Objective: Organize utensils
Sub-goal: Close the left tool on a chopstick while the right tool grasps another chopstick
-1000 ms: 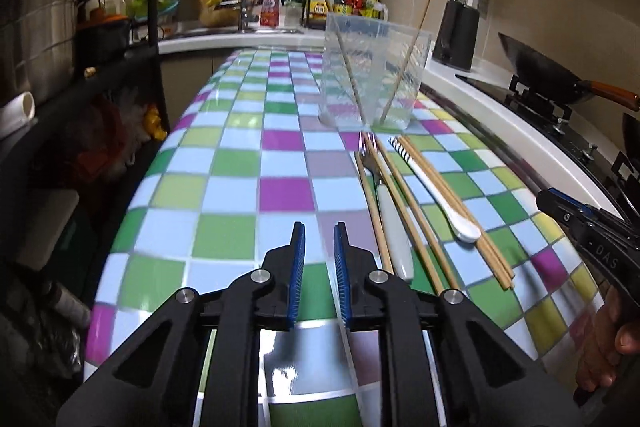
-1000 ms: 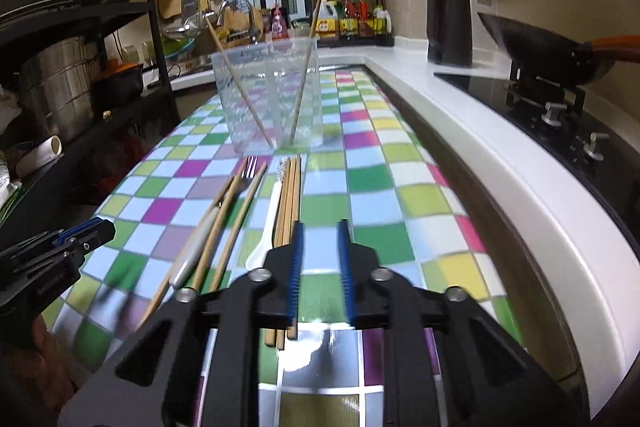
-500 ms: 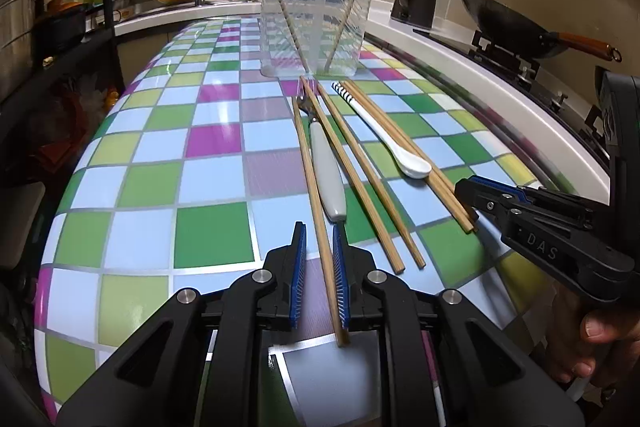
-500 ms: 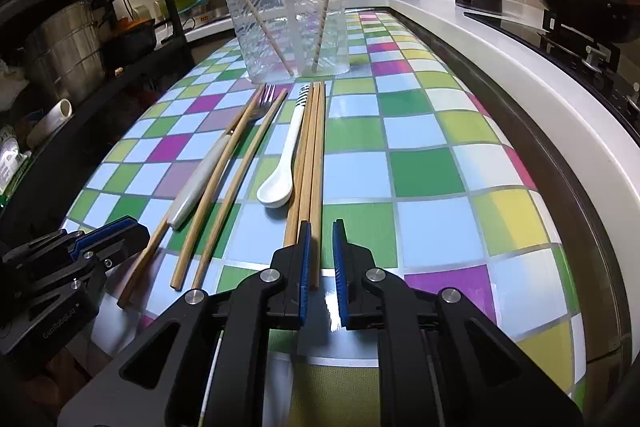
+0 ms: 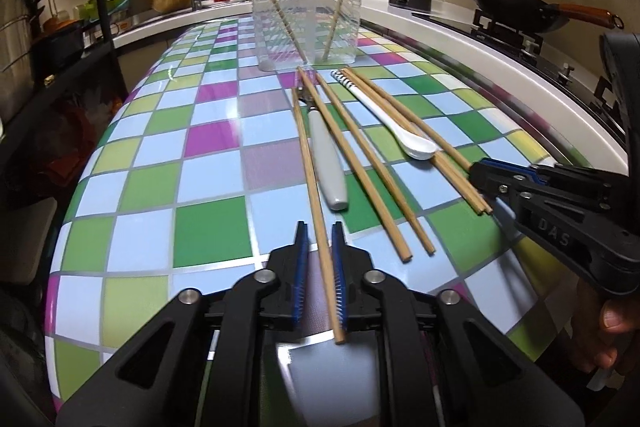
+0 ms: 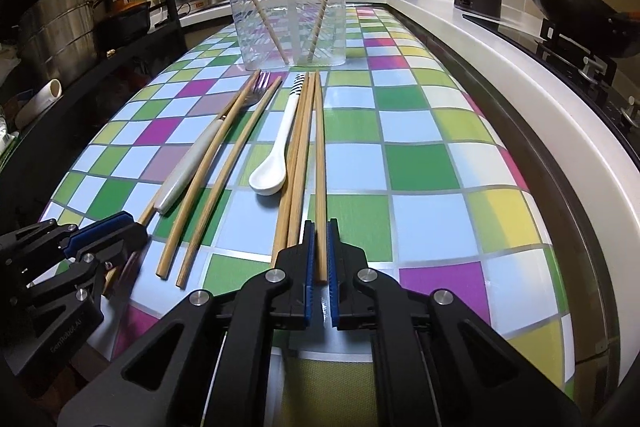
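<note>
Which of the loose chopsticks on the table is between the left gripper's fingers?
The leftmost chopstick, lying left of the grey-handled fork. Its near end runs between the left gripper fingers; the other loose chopsticks lie right of the fork.

Ahead of the left gripper's fingers [image 5: 303,267]: fork [image 5: 326,157], chopsticks [image 5: 362,163], spoon [image 5: 394,123], then clear holder [image 5: 306,13]. Checkered tabletop [image 5: 160,163] leftward lies open.

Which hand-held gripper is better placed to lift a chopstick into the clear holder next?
Roughly even, slight edge right. The right hand-held gripper straddles the rightmost chopstick, nearly closed on it. The left hand-held gripper straddles the leftmost chopstick with a wider gap. The clear holder stands straight ahead.
</note>
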The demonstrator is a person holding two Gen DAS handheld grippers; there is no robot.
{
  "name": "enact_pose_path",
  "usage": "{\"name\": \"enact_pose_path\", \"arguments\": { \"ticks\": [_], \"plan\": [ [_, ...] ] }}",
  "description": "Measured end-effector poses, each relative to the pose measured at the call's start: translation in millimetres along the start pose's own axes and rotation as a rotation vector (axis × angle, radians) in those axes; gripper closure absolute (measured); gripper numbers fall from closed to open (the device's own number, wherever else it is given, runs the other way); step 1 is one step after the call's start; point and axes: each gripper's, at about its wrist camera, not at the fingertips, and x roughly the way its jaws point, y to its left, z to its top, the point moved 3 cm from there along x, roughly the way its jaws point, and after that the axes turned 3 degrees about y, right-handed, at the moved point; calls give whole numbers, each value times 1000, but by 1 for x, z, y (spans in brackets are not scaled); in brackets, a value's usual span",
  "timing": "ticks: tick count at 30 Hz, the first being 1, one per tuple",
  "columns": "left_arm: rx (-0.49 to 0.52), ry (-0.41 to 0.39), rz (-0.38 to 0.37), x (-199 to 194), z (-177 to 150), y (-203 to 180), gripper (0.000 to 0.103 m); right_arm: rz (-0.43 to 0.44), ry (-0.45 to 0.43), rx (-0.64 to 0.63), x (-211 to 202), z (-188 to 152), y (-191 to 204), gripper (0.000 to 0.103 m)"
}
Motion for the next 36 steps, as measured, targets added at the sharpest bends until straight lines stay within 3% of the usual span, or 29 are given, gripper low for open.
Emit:
{"name": "enact_pose_path", "arguments": {
  "ticks": [7, 16, 29, 36],
  "plan": [
    [-112, 17, 54, 2, 5, 30, 97, -69, 17, 65, -3, 0, -16, 97],
    [-38, 13, 72, -1, 1, 19, 92, -85, 14, 88, -5, -3, -20, 95],
    [-59, -14, 85, -11, -10, 16, 92, -86, 0, 81, -4, -2, -20, 95],
    [-79, -18, 83, -9, -8, 19, 96, -101, -20, 86, -8, -7, -16, 97]
  ]
}}
